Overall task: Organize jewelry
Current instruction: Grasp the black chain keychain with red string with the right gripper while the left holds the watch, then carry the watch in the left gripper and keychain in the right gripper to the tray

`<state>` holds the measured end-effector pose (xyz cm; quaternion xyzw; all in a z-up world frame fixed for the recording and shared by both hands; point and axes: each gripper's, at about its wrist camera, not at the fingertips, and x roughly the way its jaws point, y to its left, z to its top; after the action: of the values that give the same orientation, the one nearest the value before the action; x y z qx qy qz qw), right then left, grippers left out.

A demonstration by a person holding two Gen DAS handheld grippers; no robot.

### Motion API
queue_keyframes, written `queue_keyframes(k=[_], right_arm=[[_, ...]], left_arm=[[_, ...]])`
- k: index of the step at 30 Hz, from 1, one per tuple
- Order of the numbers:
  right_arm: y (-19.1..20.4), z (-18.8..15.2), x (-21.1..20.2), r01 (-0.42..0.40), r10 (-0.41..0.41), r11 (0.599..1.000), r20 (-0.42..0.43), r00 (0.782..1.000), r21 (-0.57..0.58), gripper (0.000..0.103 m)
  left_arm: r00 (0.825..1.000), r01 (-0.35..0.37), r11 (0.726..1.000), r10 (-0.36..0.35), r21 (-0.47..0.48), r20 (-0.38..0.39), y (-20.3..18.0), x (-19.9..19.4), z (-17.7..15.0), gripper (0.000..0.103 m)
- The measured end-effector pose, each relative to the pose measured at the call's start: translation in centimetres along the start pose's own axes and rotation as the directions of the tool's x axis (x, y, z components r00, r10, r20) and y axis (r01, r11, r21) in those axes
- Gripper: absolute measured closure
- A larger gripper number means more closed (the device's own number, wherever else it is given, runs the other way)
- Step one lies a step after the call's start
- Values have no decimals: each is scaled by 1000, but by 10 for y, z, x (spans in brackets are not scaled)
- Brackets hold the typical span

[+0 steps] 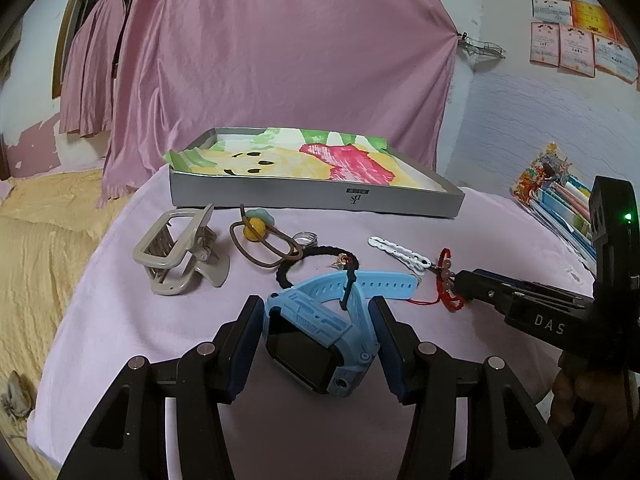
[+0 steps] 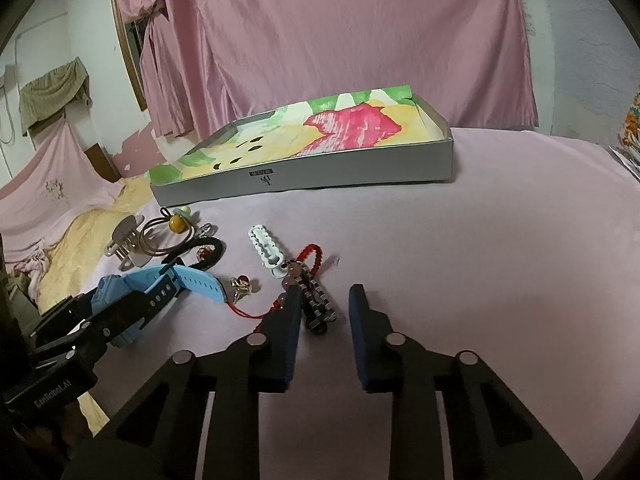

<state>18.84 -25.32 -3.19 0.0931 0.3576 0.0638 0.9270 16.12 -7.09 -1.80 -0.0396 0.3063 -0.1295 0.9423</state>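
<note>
A blue smartwatch (image 1: 320,336) lies on the pink cloth between the open fingers of my left gripper (image 1: 316,312); the pads stand close to its sides, and touch is unclear. It also shows in the right wrist view (image 2: 160,284). My right gripper (image 2: 326,300) is open around a dark beaded bracelet (image 2: 318,308) that lies beside a red cord bracelet (image 2: 308,254) with pink beads. A grey shallow box (image 1: 320,196) lined with painted paper stands at the back.
On the cloth lie a beige claw clip (image 1: 180,252), a brown hair tie with a yellow bead (image 1: 260,240), a black hair tie (image 1: 316,260), a silver ring (image 1: 306,238), a white clip (image 1: 398,254) and an earring (image 2: 242,284). A yellow blanket (image 1: 44,240) lies left.
</note>
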Motion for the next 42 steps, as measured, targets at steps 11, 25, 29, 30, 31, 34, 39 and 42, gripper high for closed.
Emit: queue_keyframes(k=[11,25,29,30,31,34,39,42], right_arm=[[0,-8,-9,-11,11,1000,2,1000,-22,88],[-3,-26,-32,4,-6,997,-30,1000,-74,88],[-2,-32,-39,-1,-2,997,-29,1000,-76,88],[-3,-33,-41,-2,0,997,-27,1000,-76,88],[-3,-34,-42,-4,2,997,-24,1000,-75,88],[-3,-35,-49,-6,6,997,-1,1000,-74,88],[0,-34,-60,6,-1,996,50,999,-91,88],[5,-31,-65,36,-25,991,82,996,-129,88]], left_arm=[[1000,2,1000,-2,-5,1,0,0,0,52],[1000,12,1000,-12,-1,13,-8,-10,-12,52],[1000,16,1000,-16,-3,15,-10,-14,-16,52],[1000,17,1000,-17,-3,16,-11,-15,-17,52],[1000,18,1000,-18,-3,17,-11,-17,-17,52],[1000,18,1000,-17,-7,23,-11,-21,-18,52],[999,13,1000,-13,-11,45,-11,-27,-17,52],[998,10,1000,-10,-9,62,-11,-31,-16,52]])
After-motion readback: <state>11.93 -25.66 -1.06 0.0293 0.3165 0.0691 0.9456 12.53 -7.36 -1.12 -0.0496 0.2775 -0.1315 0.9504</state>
